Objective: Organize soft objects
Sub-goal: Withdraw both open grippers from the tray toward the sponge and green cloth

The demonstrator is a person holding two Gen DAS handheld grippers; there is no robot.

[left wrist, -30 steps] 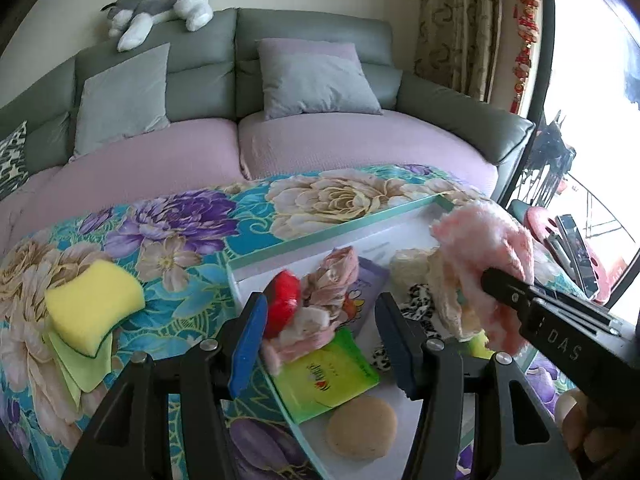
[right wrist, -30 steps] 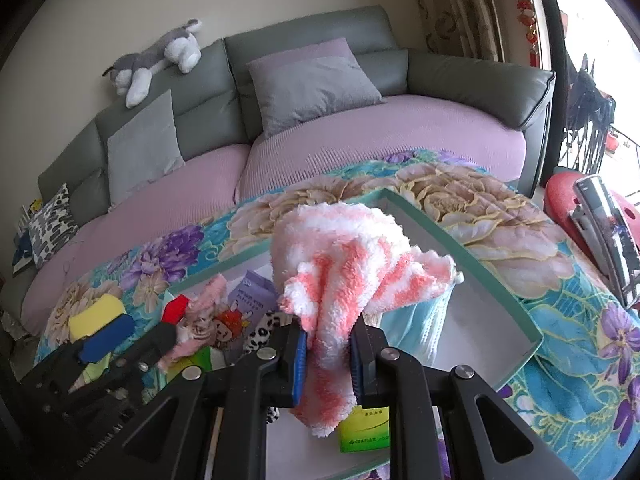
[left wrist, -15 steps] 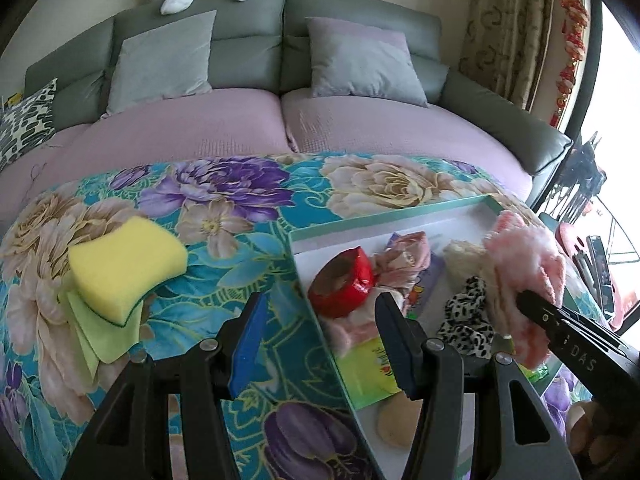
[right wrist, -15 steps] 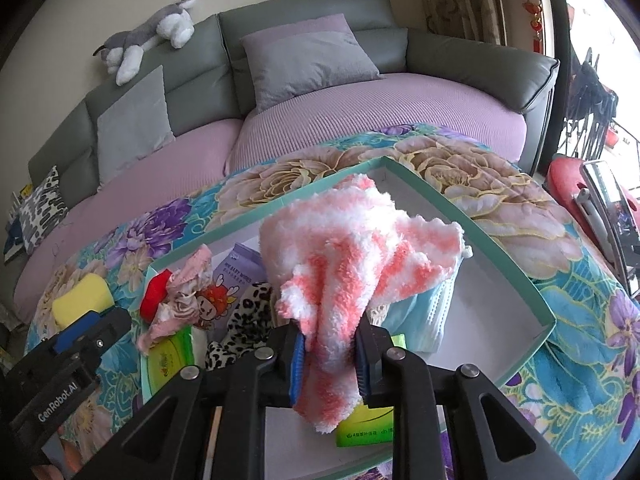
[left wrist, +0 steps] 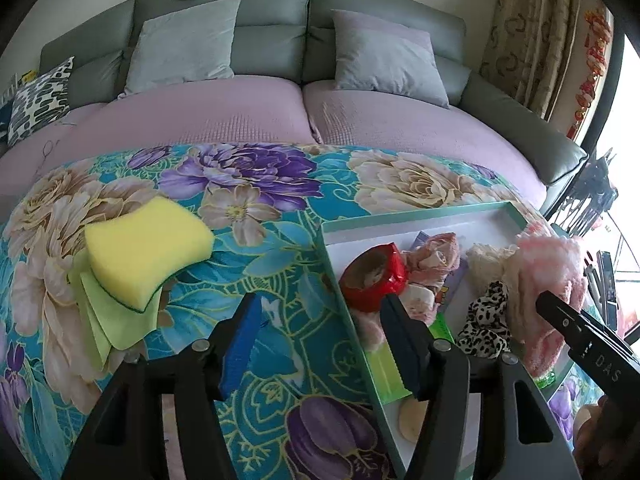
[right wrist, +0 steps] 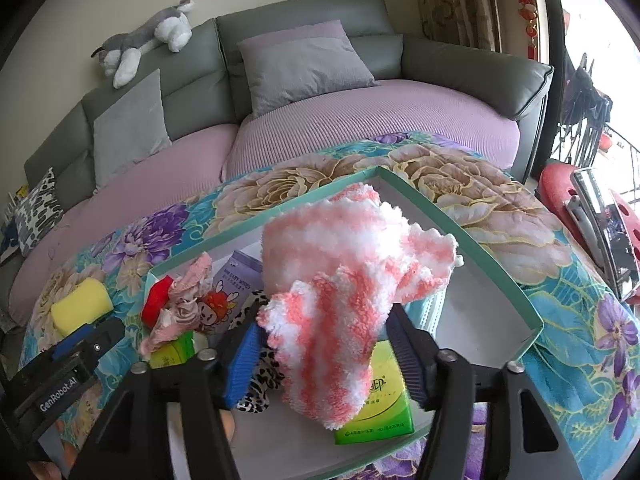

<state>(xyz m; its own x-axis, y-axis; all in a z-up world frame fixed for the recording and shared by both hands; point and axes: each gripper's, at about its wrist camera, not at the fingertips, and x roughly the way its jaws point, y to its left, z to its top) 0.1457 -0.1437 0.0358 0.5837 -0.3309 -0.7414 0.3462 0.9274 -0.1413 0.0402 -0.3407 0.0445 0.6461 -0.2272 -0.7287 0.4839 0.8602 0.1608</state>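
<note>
A pink-and-white fluffy cloth point(right wrist: 344, 280) lies between the spread jaws of my right gripper point(right wrist: 326, 350), which is open, over a teal-rimmed white tray point(right wrist: 500, 272). The cloth also shows in the left wrist view point(left wrist: 548, 280). My left gripper point(left wrist: 324, 328) is open and empty above the floral tablecloth, by the tray's left rim point(left wrist: 344, 300). A yellow sponge point(left wrist: 144, 248) on a green cloth point(left wrist: 108, 312) lies to its left.
The tray holds a red tape roll point(left wrist: 372, 276), a pink scrunchie point(left wrist: 432, 256), a leopard-print scrunchie point(left wrist: 486, 320), green tissue packs point(right wrist: 380, 400), a wipes pack point(right wrist: 236, 276) and a face mask point(right wrist: 430, 312). A sofa point(left wrist: 280, 120) with cushions stands behind the table.
My right gripper has opened and let go of the pink-and-white cloth over the tray. My left gripper has moved left from above the tray to above the tablecloth.
</note>
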